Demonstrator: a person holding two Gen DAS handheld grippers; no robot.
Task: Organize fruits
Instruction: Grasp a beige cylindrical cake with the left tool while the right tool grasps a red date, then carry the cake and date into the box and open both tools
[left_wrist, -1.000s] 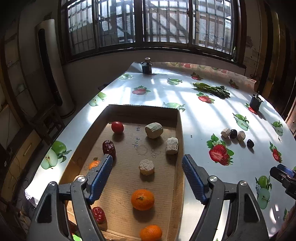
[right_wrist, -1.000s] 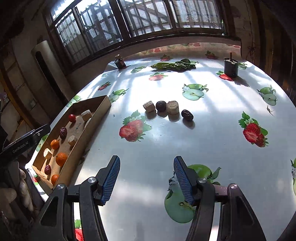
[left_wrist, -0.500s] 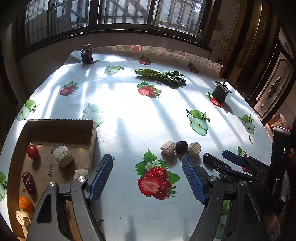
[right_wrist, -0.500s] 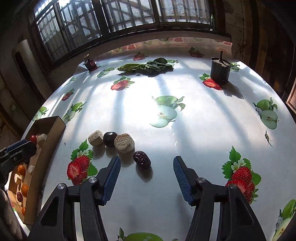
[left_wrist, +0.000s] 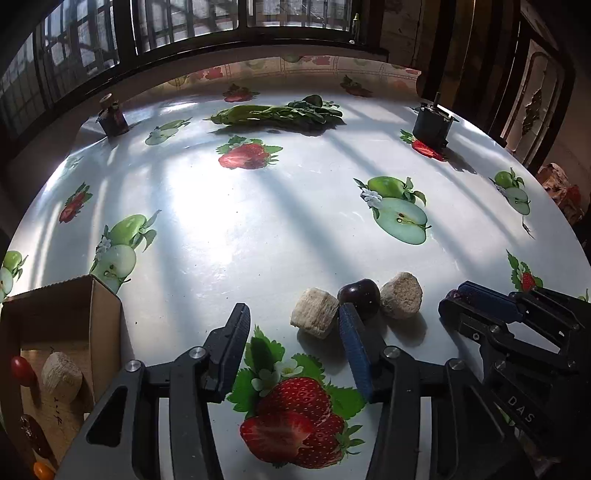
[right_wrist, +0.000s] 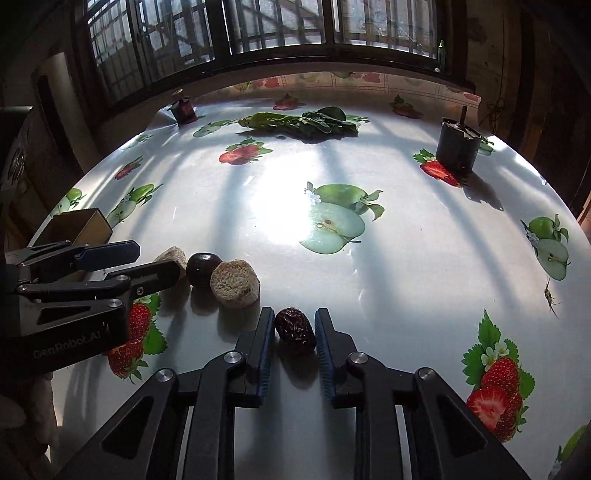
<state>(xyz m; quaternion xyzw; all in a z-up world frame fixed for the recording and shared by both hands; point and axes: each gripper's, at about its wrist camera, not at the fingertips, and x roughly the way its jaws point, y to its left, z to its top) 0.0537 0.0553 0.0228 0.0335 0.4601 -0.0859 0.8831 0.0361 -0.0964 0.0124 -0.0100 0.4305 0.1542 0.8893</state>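
Note:
My right gripper (right_wrist: 293, 314) is shut on a wrinkled dark red date (right_wrist: 295, 332) that rests on the fruit-print tablecloth. Just left of it lie a beige chunk (right_wrist: 236, 282), a dark cherry (right_wrist: 201, 267) and a second beige chunk (left_wrist: 314, 317). My left gripper (left_wrist: 293, 323) is closing around that second chunk. Its right pad is beside the chunk and its left pad is still apart from it. The cardboard box (left_wrist: 107, 314) at the left holds a red fruit (left_wrist: 18, 369), a beige chunk (left_wrist: 61, 376) and a date (left_wrist: 33, 435).
At the far side of the round table lie leafy greens (left_wrist: 280, 114), with a dark cup (left_wrist: 430, 127) to the right and a small bottle (left_wrist: 112, 118) to the left. A hand (right_wrist: 29, 417) holds the left tool. The table edge curves close on the right.
The left gripper swung from above the box rightward to the loose pieces and its jaws narrowed. The right gripper came forward to the date and shut on it.

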